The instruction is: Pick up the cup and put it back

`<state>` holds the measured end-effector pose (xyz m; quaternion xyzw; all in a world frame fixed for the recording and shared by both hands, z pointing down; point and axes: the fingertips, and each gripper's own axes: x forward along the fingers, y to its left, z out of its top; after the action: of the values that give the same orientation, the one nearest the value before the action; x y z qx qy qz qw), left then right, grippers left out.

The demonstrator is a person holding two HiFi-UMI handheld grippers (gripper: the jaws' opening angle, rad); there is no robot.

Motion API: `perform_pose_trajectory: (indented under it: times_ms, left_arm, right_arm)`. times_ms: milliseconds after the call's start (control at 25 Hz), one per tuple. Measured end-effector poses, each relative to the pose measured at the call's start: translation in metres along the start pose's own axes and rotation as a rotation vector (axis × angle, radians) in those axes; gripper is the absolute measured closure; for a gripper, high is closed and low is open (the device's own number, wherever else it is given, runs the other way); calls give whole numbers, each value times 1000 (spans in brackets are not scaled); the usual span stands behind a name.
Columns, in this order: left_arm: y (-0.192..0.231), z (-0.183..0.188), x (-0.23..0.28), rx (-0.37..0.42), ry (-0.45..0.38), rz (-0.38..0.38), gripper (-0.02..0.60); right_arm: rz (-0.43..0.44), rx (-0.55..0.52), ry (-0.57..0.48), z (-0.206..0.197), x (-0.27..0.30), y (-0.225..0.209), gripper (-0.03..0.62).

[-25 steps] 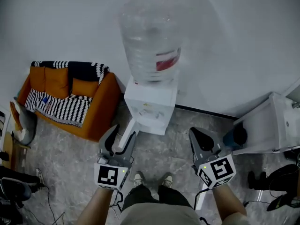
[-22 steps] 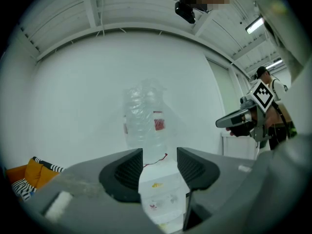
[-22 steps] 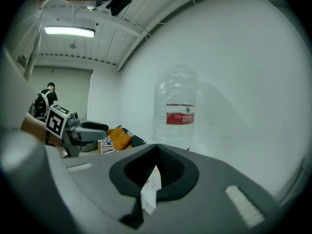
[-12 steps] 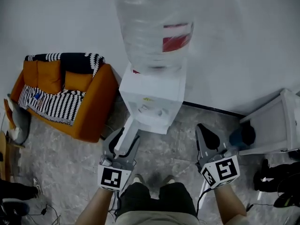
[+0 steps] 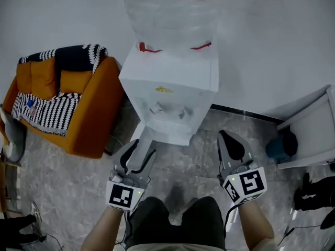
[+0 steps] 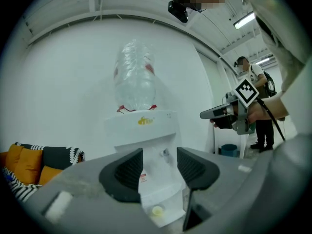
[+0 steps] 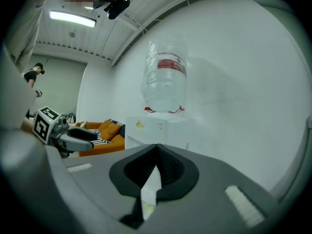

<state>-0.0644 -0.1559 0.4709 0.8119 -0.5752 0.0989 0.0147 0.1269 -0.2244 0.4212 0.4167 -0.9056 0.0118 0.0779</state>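
While both grippers point toward the white water dispenser (image 5: 167, 82), the left gripper (image 6: 160, 167) has its jaws standing apart and grips nothing. Seen through the gap between them, the small pale-yellow cup (image 6: 157, 210) sits on the dispenser's lower tray. The right gripper (image 7: 156, 150) is clenched, its jaw tips meeting with nothing between them. A clear water bottle (image 5: 167, 9) tops the dispenser. In the head view an orange sofa (image 5: 89, 119) with a striped blanket (image 5: 42, 111) stands at the dispenser's left.
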Motion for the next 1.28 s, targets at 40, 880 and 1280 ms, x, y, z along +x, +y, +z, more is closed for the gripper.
perform_pose_trajectory:
  times_ms: [40, 880, 1280]
  left_arm:
    - [-1, -14, 5, 4, 0, -4, 354]
    - [-21, -256, 109, 16, -87, -103, 354]
    - [-28, -319, 136, 91, -77, -160, 354]
  right_arm:
    - [-1, -2, -4, -13, 3, -1, 591]
    - [-8, -149, -94, -253, 43, -29, 591]
    - [48, -152, -129, -312, 60, -20, 591]
